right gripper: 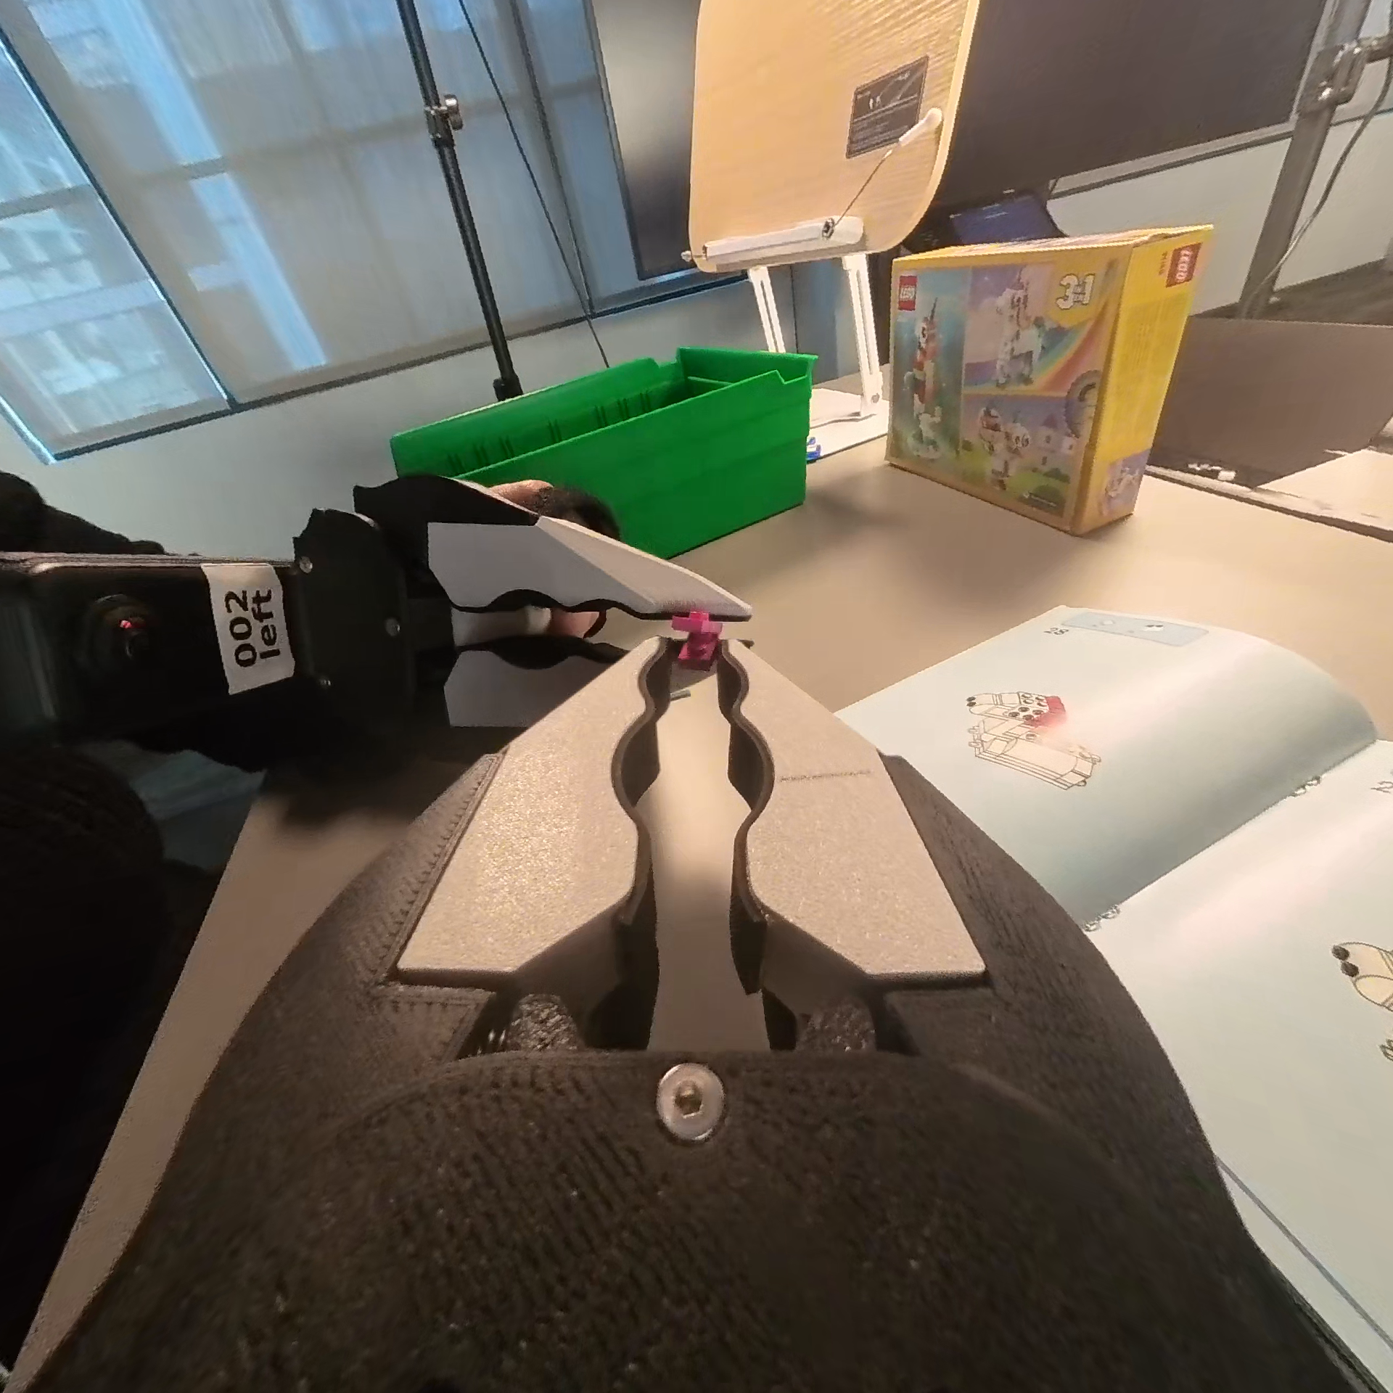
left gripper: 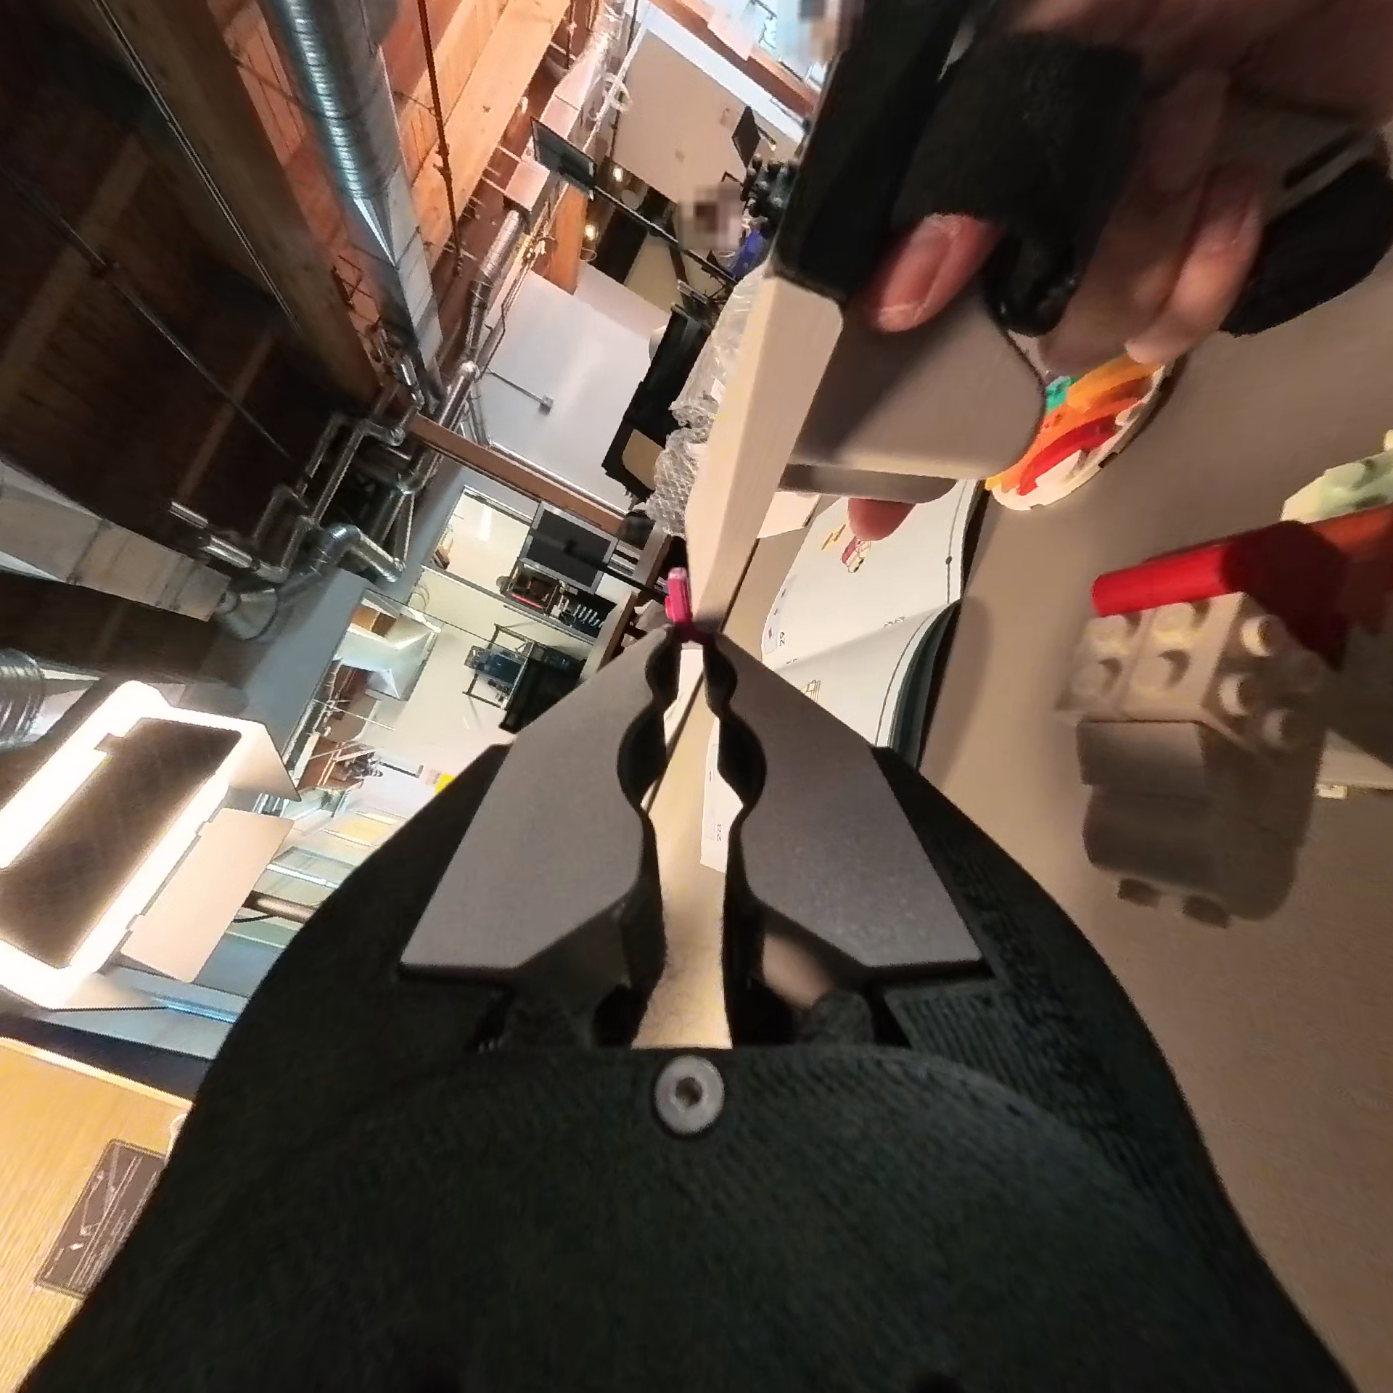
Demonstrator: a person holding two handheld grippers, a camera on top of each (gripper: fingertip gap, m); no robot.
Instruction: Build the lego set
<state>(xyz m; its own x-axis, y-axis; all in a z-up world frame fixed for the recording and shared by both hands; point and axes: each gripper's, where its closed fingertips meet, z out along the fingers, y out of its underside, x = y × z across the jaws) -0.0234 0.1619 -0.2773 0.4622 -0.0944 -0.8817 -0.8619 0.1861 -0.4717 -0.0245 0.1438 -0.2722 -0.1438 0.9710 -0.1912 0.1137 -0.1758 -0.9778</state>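
My left gripper (left gripper: 682,635) is shut on a small magenta lego piece (left gripper: 680,595) at its fingertips. In the right wrist view the left gripper (right gripper: 735,614) comes in from the left, its piece (right gripper: 688,622) pinched at the tip. My right gripper (right gripper: 695,647) is shut on a second small magenta piece (right gripper: 699,654) directly below the first; the two pieces touch. Both are held above the table. In the left wrist view the right gripper (left gripper: 708,603) reaches down from the upper right, held by a hand. A white-grey lego build with a red piece (left gripper: 1191,724) stands on the table to the right.
An open instruction booklet (right gripper: 1131,769) lies right of the grippers. A plate of loose coloured pieces (left gripper: 1085,422) sits beyond the build. A green bin (right gripper: 626,452), a yellow lego box (right gripper: 1040,377) and a wooden book stand (right gripper: 822,120) stand at the back. Only a small space, under 4 cm, lies between the two pairs of fingers.
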